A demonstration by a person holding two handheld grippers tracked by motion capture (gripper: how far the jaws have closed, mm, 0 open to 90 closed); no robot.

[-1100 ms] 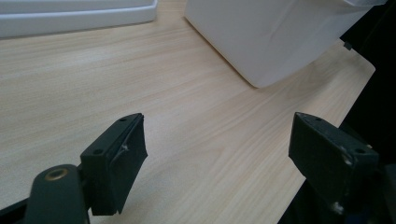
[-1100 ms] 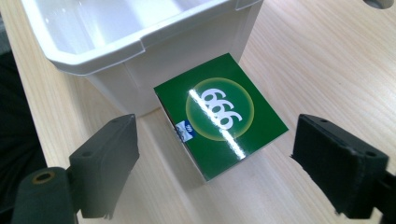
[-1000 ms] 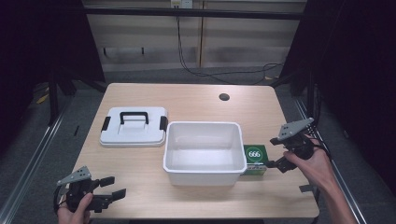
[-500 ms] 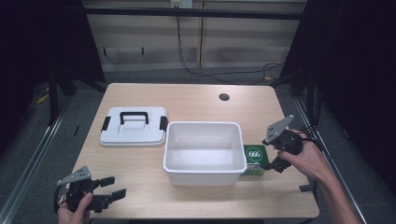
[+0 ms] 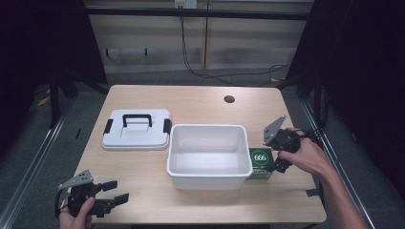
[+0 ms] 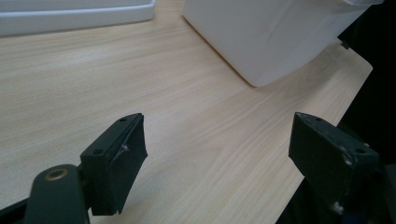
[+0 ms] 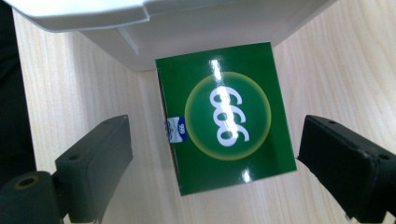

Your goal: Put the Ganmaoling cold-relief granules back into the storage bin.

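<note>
The green box, beside the white tub, is straddled untouched by the spread right gripper; the left gripper is likewise held released.

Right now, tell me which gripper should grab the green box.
Right. The right gripper hangs open directly over the green box beside the white tub, jaws either side. The left gripper sits open at the table's near left corner.
</note>
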